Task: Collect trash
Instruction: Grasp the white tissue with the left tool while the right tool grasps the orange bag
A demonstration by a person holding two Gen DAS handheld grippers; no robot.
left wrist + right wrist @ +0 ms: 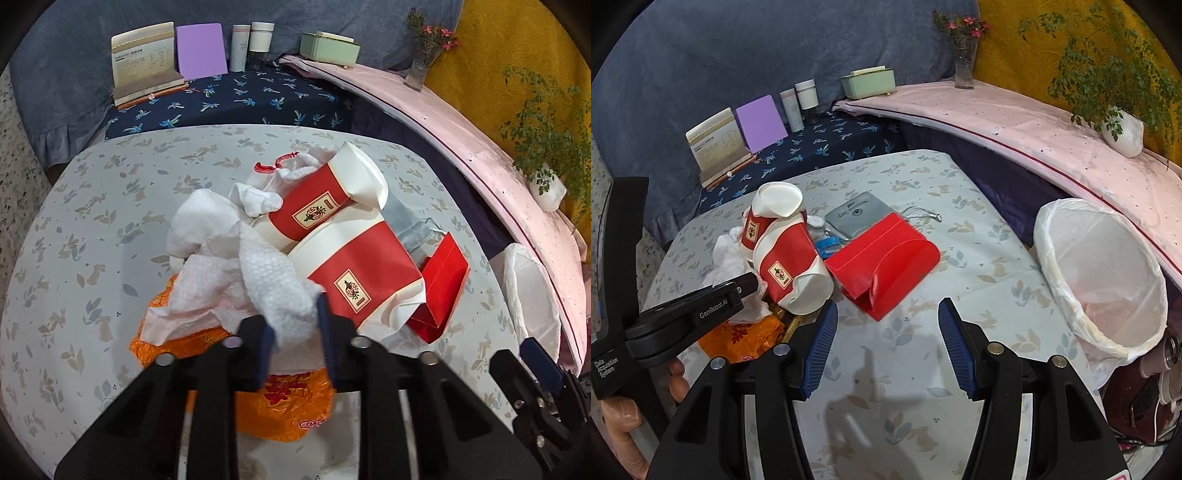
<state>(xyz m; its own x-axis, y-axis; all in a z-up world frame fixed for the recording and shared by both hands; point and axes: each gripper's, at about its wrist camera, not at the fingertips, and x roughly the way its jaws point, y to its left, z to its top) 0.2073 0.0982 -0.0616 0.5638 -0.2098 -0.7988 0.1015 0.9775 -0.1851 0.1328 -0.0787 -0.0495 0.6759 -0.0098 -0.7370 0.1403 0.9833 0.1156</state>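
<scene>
My left gripper (297,343) is shut on a sheet of white bubble wrap (273,280) at the near side of a trash pile. The pile holds crumpled white tissue (203,225), two red-and-white paper cartons (365,273), a red paper bag (439,291) and an orange plastic bag (280,406) underneath. In the right wrist view my right gripper (888,343) stands open over bare tablecloth with nothing between its fingers; the red paper bag (886,262) lies just beyond it. A bin with a white liner (1100,273) stands at the table's right edge.
A grey pouch (857,214) lies behind the red bag on the leaf-print table (960,236). Behind, a dark shelf holds a book (144,66), a purple board (201,50), bottles and a green box (328,46). A pink ledge (1034,129) carries a vase and a potted plant.
</scene>
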